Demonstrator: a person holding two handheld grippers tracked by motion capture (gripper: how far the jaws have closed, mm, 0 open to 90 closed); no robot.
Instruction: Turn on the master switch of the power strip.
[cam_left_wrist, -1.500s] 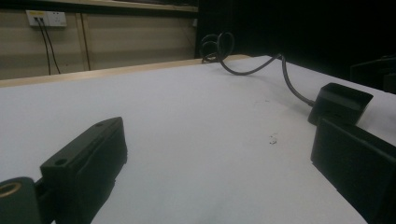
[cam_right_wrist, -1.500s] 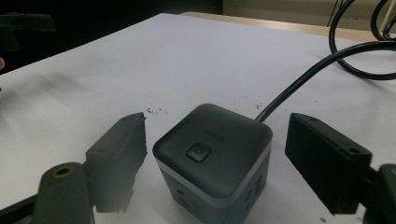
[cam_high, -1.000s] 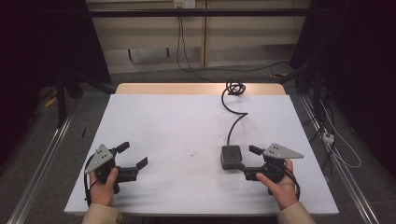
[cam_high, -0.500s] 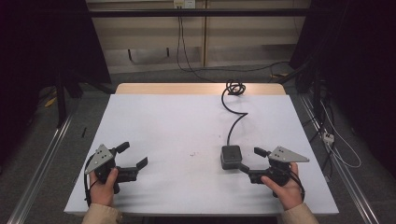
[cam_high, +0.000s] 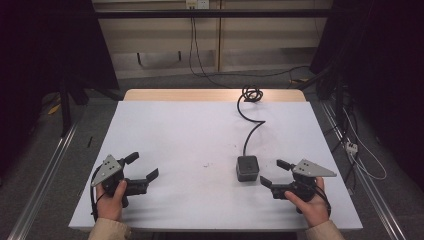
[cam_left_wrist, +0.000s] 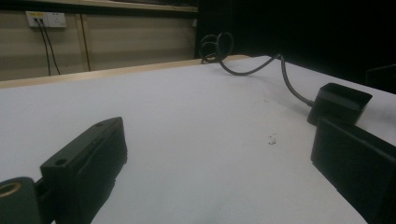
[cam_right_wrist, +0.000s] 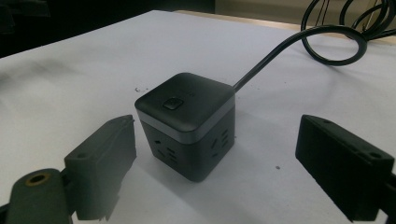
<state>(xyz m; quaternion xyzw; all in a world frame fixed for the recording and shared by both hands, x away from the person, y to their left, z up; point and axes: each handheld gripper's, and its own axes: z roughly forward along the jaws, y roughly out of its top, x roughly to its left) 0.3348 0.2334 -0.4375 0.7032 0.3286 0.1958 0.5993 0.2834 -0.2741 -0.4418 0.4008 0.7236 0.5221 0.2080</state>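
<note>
I see a white table with a small dark cube sitting on it, closer to the near edge than the far edge and a bit toward the right side. The cube is a power block with plug holes on its sides and a little button on top. A black cord comes out of the back of the cube and runs toward the far edge, where it curls into loops. My right gripper sits near the near right corner, just beside the cube. Its jaws are spread wide apart and hold nothing. In the right gripper view the cube stands just ahead of the two black jaws, and they do not touch it. My left gripper rests near the near left corner, well apart from the cube. Its jaws are spread wide too, and nothing is between them. In the left gripper view I can see the cube far off across the white top, behind the jaw on the right side of that view, with the cord bending away to the loops at the far edge.
</note>
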